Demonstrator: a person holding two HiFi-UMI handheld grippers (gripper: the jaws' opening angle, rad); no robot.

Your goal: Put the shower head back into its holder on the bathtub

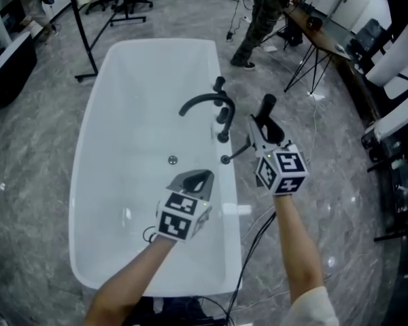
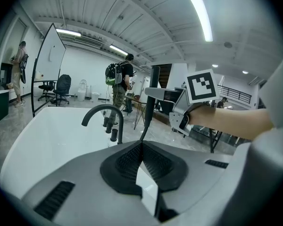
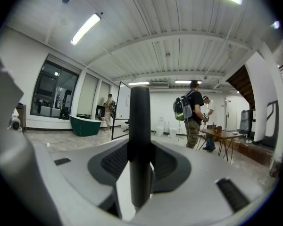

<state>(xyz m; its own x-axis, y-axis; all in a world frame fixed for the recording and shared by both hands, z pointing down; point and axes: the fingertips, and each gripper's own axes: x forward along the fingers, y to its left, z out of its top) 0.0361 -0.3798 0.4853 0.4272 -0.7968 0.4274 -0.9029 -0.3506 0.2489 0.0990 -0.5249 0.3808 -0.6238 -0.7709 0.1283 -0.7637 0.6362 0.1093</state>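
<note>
The black shower head (image 1: 267,106) stands upright in my right gripper (image 1: 262,128), which is shut on its stick handle (image 3: 140,126), just right of the white bathtub (image 1: 132,100). Its thin hose (image 1: 238,153) slants down to a small black fitting (image 1: 226,159) on the tub's right rim. The curved black faucet (image 1: 207,100) and its knobs stand on the same rim, just behind. My left gripper (image 1: 198,177) hovers over the tub's inside near that rim, shut with nothing between its pads (image 2: 153,161). The left gripper view shows the faucet (image 2: 104,112) and the held shower head (image 2: 153,86) ahead.
A person (image 1: 262,19) stands on the marble floor beyond the tub, near a table on thin black legs (image 1: 313,60). A black stand (image 1: 88,39) is at the tub's far left. Cables (image 1: 258,226) trail on the floor by the near right side. The drain (image 1: 172,159) sits in the tub's bottom.
</note>
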